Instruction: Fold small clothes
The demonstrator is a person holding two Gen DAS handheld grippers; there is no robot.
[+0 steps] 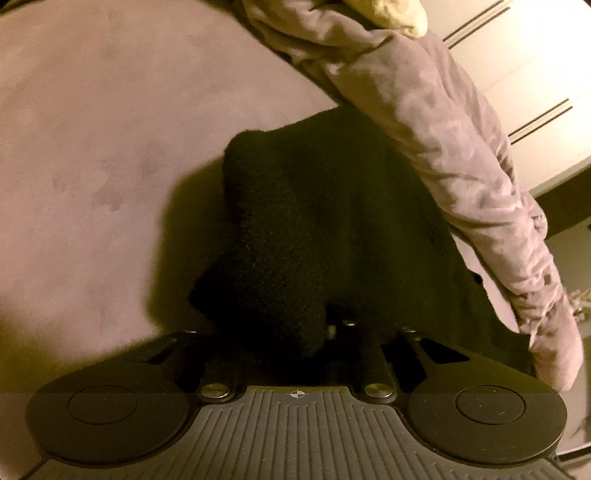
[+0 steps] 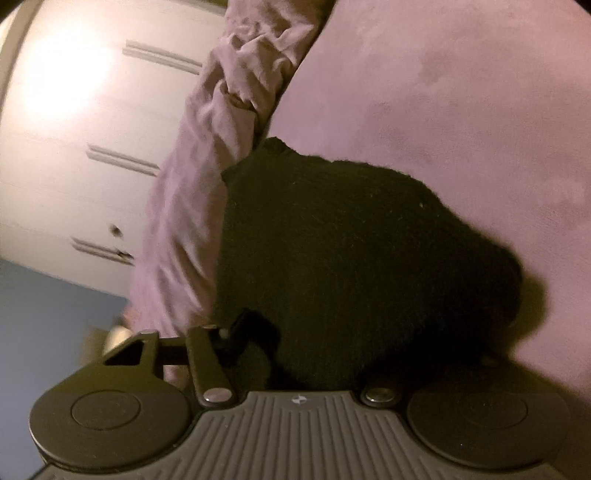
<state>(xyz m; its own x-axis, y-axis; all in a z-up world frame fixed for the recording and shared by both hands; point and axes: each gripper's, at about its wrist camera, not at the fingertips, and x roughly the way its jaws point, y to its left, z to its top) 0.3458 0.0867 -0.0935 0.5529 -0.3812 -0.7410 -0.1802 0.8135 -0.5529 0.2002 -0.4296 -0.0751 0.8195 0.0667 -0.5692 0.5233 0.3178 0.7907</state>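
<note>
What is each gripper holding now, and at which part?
The left gripper is shut on the near edge of the black garment. The right gripper is buried in its near edge too; its grip cannot be told.

A mauve bedspread (image 1: 92, 147) covers the bed, its edge bunched in wrinkled folds (image 2: 192, 177). Beyond stand white wardrobe doors (image 2: 74, 129) with dark recessed handles (image 1: 476, 22), catching a bright glare (image 2: 66, 74) above blue floor (image 2: 37, 314).
</note>
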